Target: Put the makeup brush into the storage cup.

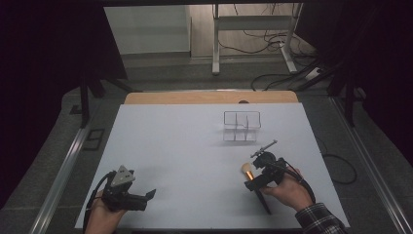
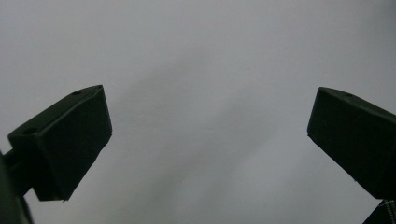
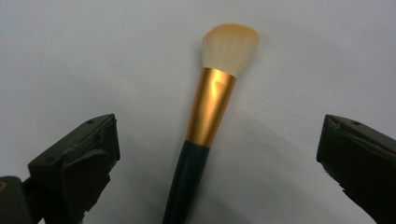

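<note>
A makeup brush (image 3: 209, 112) with pale bristles, a gold ferrule and a dark handle lies on the white table. In the high view the brush (image 1: 249, 170) lies at the front right, its handle running toward the front edge. My right gripper (image 1: 257, 179) hovers over it, open, jaws wide on either side of the handle in the right gripper view (image 3: 218, 154), not touching. My left gripper (image 1: 146, 197) rests at the front left, open, with bare table between its jaws (image 2: 209, 144). A clear divided organizer (image 1: 241, 126) stands further back.
A thin metal tool (image 1: 264, 147) lies just beyond the right gripper. The white table top (image 1: 185, 146) has a wooden edge (image 1: 209, 97) at the back. Table legs and cables lie on the floor behind.
</note>
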A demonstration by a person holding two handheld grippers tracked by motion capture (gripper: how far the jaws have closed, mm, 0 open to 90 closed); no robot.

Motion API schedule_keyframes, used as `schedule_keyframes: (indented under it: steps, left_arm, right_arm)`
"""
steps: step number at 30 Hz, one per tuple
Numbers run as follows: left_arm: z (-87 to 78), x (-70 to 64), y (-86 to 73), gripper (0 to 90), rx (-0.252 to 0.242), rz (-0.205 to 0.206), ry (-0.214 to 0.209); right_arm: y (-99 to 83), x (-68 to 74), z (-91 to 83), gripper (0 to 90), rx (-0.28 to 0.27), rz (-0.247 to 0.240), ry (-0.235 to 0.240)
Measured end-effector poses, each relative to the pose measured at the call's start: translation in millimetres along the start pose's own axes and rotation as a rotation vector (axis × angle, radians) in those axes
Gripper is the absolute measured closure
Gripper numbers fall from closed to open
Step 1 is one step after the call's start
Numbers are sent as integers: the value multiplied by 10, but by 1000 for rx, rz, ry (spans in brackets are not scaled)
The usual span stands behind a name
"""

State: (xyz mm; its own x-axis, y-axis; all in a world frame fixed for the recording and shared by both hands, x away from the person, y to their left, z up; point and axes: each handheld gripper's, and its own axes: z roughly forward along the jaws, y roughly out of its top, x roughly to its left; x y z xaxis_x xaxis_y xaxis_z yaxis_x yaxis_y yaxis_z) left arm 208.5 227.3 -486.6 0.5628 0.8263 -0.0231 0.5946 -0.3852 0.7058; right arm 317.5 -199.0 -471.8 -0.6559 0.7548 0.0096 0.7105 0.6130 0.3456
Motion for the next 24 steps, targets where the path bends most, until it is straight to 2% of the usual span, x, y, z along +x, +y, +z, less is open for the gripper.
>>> schedule_keyframes:
  steps: [5, 14, 24]
  left_arm:
    - [1, -1, 0, 7, 1, 1, 0]
    - [5, -2, -1, 7, 4, 3, -1]
    - [9, -6, -1, 7, 8, 6, -1]
  right_arm:
    - [-24, -4, 65, 0, 9, -3, 6]
    - [-59, 7, 159, 14, 21, -4, -11]
    - [-78, 7, 224, 104, 26, -7, -23]
